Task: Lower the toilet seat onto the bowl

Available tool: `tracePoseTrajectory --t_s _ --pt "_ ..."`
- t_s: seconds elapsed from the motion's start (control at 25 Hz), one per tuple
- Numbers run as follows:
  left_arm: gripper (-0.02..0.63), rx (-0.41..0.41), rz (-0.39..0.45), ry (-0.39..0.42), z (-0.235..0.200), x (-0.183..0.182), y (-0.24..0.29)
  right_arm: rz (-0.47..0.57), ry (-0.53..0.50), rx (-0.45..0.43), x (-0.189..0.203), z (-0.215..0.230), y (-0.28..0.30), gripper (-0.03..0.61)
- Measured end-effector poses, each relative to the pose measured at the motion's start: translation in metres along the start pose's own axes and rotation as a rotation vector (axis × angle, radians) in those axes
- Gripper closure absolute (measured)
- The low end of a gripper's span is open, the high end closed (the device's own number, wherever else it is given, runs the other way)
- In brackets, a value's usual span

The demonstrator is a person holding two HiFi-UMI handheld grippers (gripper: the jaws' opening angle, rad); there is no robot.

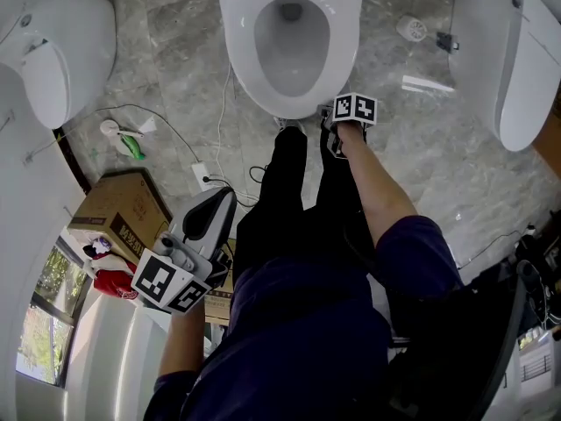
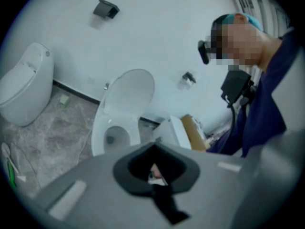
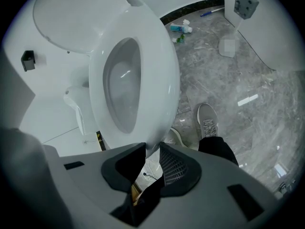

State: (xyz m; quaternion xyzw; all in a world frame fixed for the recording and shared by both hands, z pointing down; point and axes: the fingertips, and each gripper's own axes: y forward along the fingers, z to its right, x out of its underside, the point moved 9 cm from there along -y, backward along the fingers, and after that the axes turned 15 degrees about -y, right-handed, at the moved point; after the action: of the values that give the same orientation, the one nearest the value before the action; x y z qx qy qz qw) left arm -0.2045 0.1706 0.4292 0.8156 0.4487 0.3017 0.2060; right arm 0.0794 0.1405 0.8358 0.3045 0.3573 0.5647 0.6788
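The white toilet seat (image 1: 329,55) lies flat on the bowl, and its lid (image 3: 71,18) stands raised behind it. My right gripper (image 1: 326,112) is at the seat's front edge, just ahead of the person's feet. In the right gripper view the seat's front rim (image 3: 164,80) runs down between the two jaws of this gripper (image 3: 152,149) and touches both. My left gripper (image 1: 221,198) hangs low by the person's left hip, far from the toilet, jaws together and empty. From the left gripper view (image 2: 153,146) the same toilet (image 2: 97,132) shows from the side with its lid (image 2: 131,92) up.
Two more white toilets stand at the left (image 1: 53,51) and the right (image 1: 517,60). A cardboard box (image 1: 123,213) sits near the left wall, with a power strip and cable (image 1: 203,175) on the marble floor. The person's grey shoe (image 3: 208,120) is right under the bowl's front.
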Motion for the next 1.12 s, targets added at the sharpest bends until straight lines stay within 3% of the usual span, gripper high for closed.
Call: tracePoseTrajectory --t_s 0.12,0.28,0.68,0.8,1.12 --pt "0.612 0.016 0.002 0.008 0.001 -0.004 0.001 0.011 -0.006 0.038 -0.002 -0.001 -0.008 0.555" --pt "0.611 0.050 0.027 0.033 0.014 -0.017 -0.002 0.070 -0.031 0.030 -0.008 -0.010 -0.037 0.555" --pt "0.611 0.156 0.133 0.145 0.056 -0.054 -0.014 0.374 -0.241 -0.152 -0.069 -0.083 -0.173 0.558" --pt "0.611 0.188 0.171 0.183 0.072 -0.062 -0.020 0.457 -0.355 -0.216 -0.078 -0.128 -0.231 0.558" --pt "0.612 0.263 0.287 0.317 0.129 -0.088 -0.032 0.693 -0.794 -0.304 -0.077 -0.264 -0.388 0.565"
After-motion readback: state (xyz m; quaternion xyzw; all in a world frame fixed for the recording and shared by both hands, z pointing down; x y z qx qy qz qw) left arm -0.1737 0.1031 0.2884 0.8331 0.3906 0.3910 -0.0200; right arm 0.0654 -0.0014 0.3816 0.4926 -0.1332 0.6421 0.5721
